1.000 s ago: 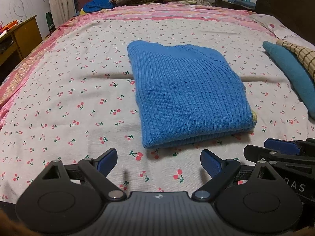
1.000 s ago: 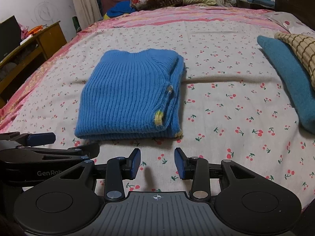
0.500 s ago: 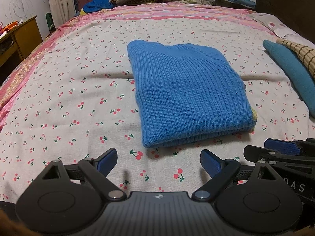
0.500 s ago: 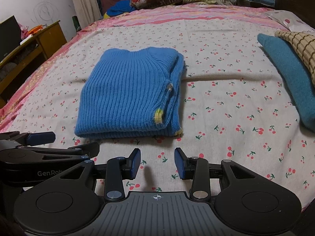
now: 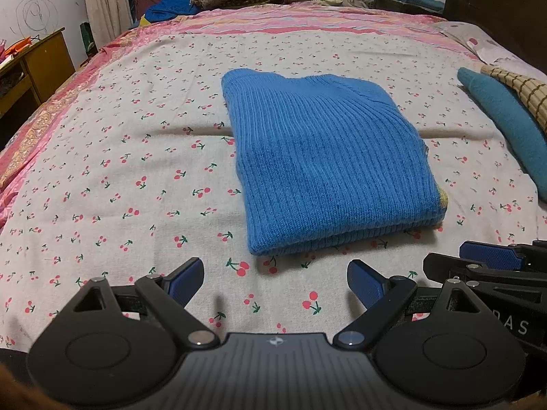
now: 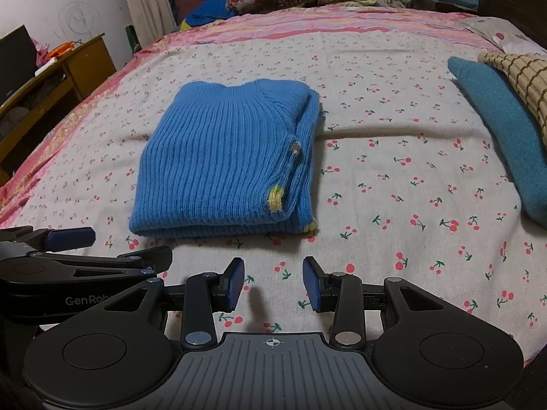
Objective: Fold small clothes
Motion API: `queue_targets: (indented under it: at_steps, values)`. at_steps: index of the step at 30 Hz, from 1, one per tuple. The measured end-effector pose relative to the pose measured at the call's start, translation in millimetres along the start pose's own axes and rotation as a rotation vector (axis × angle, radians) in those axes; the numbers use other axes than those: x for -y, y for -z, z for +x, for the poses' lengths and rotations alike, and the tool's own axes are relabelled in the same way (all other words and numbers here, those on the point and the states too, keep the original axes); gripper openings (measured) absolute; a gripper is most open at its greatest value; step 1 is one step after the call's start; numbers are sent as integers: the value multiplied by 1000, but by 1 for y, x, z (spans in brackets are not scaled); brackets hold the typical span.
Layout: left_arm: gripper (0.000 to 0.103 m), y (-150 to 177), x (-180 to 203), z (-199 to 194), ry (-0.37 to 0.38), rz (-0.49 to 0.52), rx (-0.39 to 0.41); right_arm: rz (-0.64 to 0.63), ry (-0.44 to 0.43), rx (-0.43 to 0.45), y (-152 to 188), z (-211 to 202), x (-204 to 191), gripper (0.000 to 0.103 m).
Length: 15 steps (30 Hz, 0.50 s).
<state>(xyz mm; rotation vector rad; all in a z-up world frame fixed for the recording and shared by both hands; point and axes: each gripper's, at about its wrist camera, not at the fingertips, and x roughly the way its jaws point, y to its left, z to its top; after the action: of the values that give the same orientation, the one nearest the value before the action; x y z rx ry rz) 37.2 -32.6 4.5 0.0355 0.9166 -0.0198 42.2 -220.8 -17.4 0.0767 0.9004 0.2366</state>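
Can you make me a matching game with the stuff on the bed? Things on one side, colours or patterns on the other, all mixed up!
Things:
1. folded sweater
2. bedsheet
3. cloth at the right edge
4. cushion at the right edge

Looks:
A. teal and fuzzy
B. tan with brown checks
C. bright blue ribbed knit
D. pale with little red cherries

Right pairs: 1-C, 2-D, 3-A, 4-B

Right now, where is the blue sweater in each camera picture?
Left wrist view: folded blue sweater lies middle, slightly right.
Right wrist view: blue sweater lies left of middle.
Shared landmark: teal cloth at the right edge in both.
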Motion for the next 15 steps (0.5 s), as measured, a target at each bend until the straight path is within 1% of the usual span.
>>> queue_targets:
  at_steps: [15]
  values:
    - [94,1,0,-1,2,-2,-2,1,-3,-3,1,1,0,37]
